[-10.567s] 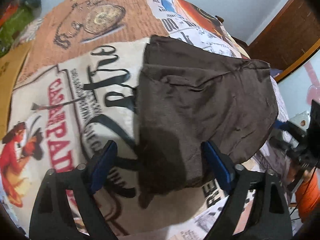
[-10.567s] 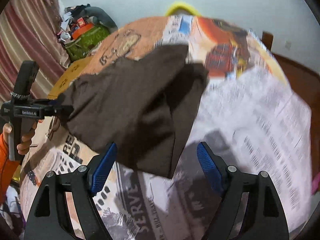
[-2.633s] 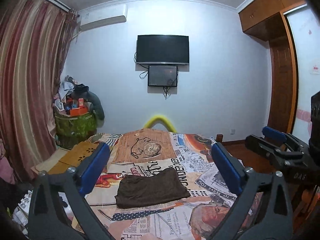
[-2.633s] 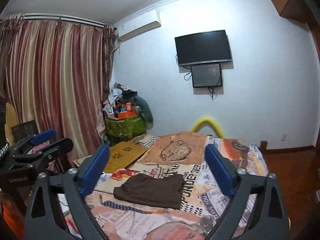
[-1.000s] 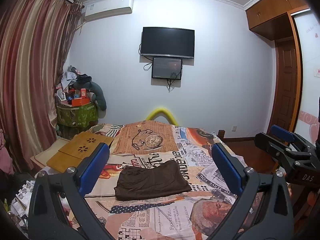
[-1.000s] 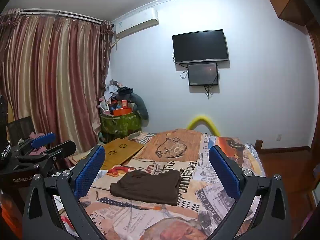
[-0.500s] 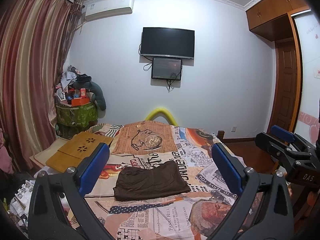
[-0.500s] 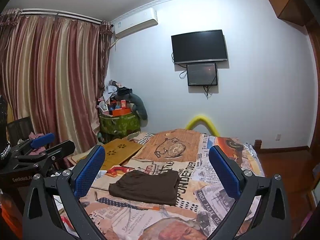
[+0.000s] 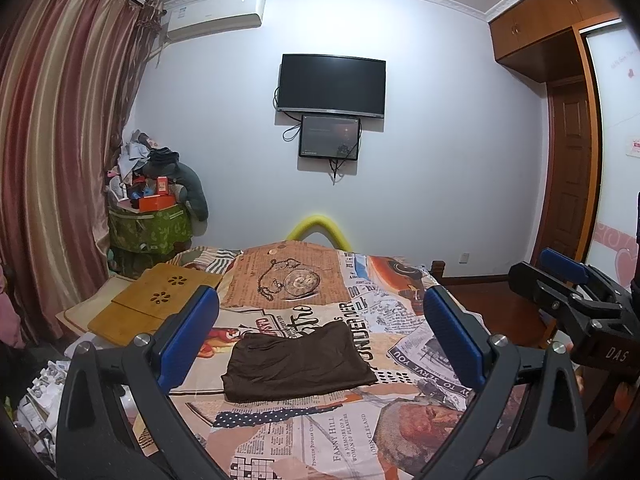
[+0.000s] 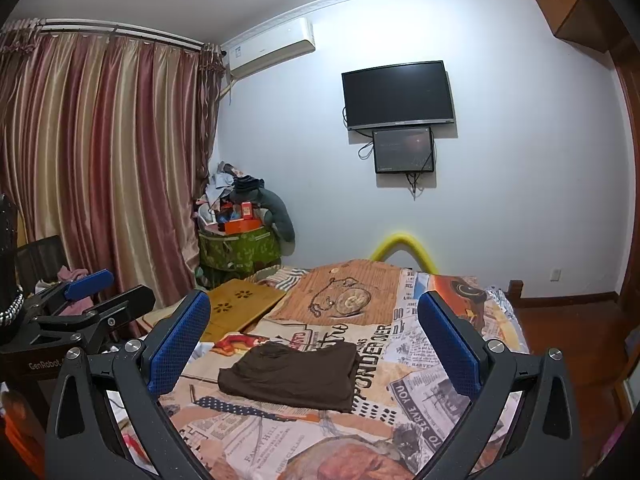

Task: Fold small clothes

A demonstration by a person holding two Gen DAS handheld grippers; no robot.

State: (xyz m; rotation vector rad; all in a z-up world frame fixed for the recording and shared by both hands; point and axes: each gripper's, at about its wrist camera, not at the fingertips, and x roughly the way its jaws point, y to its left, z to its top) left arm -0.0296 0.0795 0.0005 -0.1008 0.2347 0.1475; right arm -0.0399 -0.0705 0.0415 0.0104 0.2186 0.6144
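Note:
A dark brown garment [image 9: 296, 360] lies folded flat in a rough rectangle on the bed's newspaper-print cover [image 9: 320, 440]. It also shows in the right wrist view [image 10: 292, 374]. My left gripper [image 9: 320, 336] is open and empty, held back from the bed and well above the garment. My right gripper [image 10: 314, 340] is open and empty too, equally far back. Each gripper shows in the other's view, the right gripper [image 9: 568, 292] at the right edge and the left gripper [image 10: 88, 304] at the left edge.
A wooden lap tray [image 9: 156, 304] lies at the bed's left side. A green bin piled with clutter [image 9: 152, 220] stands by the striped curtain [image 9: 52, 180]. A TV [image 9: 332, 84] hangs on the far wall. A wooden door [image 9: 568, 180] is at the right.
Both grippers have let go of the garment and pulled far back from the bed. Over the last second nothing has visibly moved.

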